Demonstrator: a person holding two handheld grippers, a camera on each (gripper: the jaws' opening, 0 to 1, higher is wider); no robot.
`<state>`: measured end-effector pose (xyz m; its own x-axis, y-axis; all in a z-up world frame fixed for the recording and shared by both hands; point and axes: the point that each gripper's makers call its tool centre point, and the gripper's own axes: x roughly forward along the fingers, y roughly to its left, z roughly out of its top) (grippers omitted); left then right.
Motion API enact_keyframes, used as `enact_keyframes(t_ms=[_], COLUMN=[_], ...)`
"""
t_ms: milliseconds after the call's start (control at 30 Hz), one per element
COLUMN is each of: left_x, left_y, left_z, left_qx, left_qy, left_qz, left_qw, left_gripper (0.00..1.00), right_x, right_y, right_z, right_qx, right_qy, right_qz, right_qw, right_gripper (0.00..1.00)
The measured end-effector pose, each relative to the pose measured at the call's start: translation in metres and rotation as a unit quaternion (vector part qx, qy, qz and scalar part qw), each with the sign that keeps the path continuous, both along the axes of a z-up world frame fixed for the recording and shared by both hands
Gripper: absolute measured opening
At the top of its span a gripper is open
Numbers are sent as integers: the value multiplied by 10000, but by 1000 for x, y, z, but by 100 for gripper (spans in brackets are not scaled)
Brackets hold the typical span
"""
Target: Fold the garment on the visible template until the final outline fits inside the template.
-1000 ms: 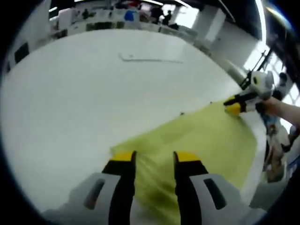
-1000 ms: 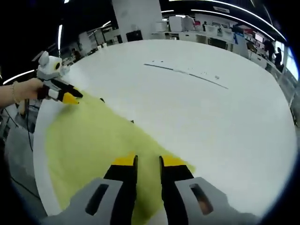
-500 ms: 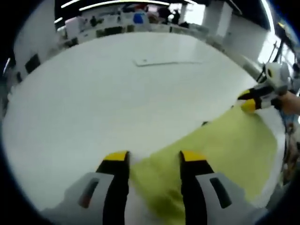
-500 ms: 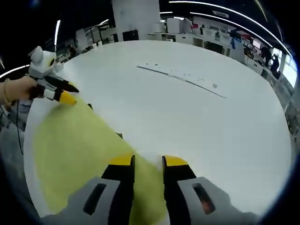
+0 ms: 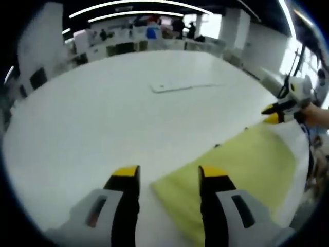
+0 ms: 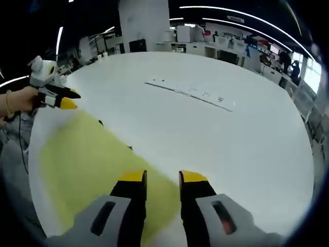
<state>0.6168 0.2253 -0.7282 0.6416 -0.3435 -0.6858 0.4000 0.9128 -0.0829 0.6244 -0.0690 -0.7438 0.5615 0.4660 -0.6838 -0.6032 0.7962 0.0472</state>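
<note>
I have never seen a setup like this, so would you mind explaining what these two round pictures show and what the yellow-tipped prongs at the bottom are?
No robot arm is involved: a person holds a two-jaw gripper in each hand, and a fisheye camera rides on each one, looking forward along its jaws.

In the left gripper view, the yellow-tipped prongs are the left gripper, its jaws standing apart. The right gripper appears at the right edge, held by a hand.

The right gripper view is the mirror case: its own jaws rise from the bottom, also apart, and the other gripper comes in from the left.

On the white table lies a flat yellow-green garment. A corner of it lies between each pair of jaws, but neither gripper seems clamped on it. Farther back lies a thin pale strip; I cannot tell what it is.
</note>
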Motion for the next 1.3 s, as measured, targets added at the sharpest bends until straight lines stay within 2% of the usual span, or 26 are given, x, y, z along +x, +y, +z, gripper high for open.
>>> enact_keyframes(t_ms=[167,300,333,533,667,900,1033,1167,1300], left_x=[-28,-50,-62,-98,-128,-165,-180,-191,-195], left_y=[0,5,8,15,10,5,1,-3,-3], left_z=[7,4,3,-2,-4,-14,-17,-23,-28], left_qx=[-274,-462,-547,-672,-957,-1036,-1182,-1313,-1377], left_qy=[-21,98,163,289,366,493,529,549,528], left_qz=[-181,-133,-80,-9,-125,-312,-382,-523,-511], left_qw=[9995,9988,9983,9973,9947,9929,9908,9884,9878], left_gripper=[43,46,48,54,56,59,58,48,42], right_x=[-26,-47,-57,-96,-124,-162,-174,-185,-194], right_y=[2,0,-2,-6,-13,-26,-31,-31,-28], right_z=[6,7,7,12,7,-6,-11,-17,-21], right_qx=[219,351,395,706,747,788,863,657,701], right_qy=[39,134,165,281,392,551,627,657,682], right_qz=[20,-16,-44,-130,-198,-373,-446,-275,-150], right_qw=[9997,9993,9991,9970,9962,9947,9933,9953,9951], right_gripper=[27,28,29,31,34,34,34,34,30])
